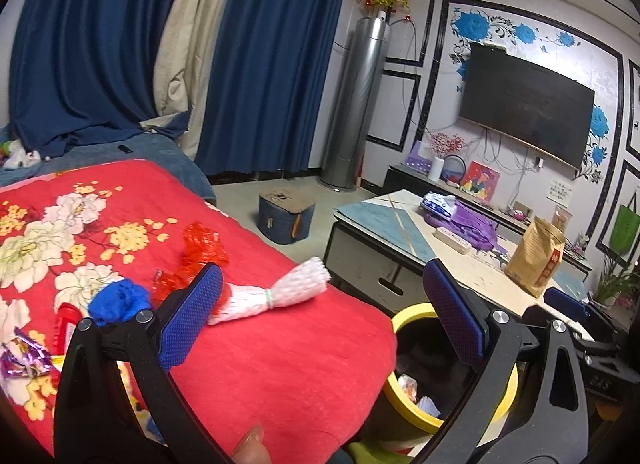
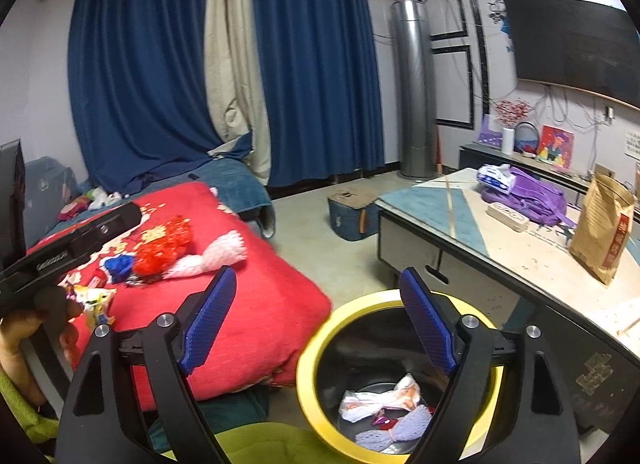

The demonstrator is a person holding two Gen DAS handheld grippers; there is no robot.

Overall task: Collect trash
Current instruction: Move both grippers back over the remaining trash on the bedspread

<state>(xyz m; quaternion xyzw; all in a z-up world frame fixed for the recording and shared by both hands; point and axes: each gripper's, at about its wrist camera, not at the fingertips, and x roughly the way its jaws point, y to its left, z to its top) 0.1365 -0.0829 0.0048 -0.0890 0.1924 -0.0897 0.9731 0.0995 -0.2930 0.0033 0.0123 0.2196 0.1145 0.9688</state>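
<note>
Trash lies on a red floral quilt (image 1: pixel 280 364): a white foam net (image 1: pixel 276 290), a red net (image 1: pixel 200 260), a blue crumpled piece (image 1: pixel 120 300) and shiny wrappers (image 1: pixel 24 356). My left gripper (image 1: pixel 324 304) is open and empty, above the quilt's right edge, just in front of the white net. A yellow-rimmed bin (image 2: pixel 316 360) stands on the floor by the quilt and holds wrappers (image 2: pixel 380 400) and a lilac net (image 2: pixel 396 430). My right gripper (image 2: pixel 320 312) is open and empty, above the bin's rim. The same trash shows in the right view, with the white net (image 2: pixel 212 254) and red net (image 2: pixel 164 250).
A low coffee table (image 2: pixel 460 215) stands to the right with a brown paper bag (image 2: pixel 604 227), a purple bag (image 2: pixel 532 195) and a power strip (image 2: pixel 508 215). A blue box (image 1: pixel 286 215) sits on the floor beyond. Blue curtains, a TV and a grey tower unit stand at the back.
</note>
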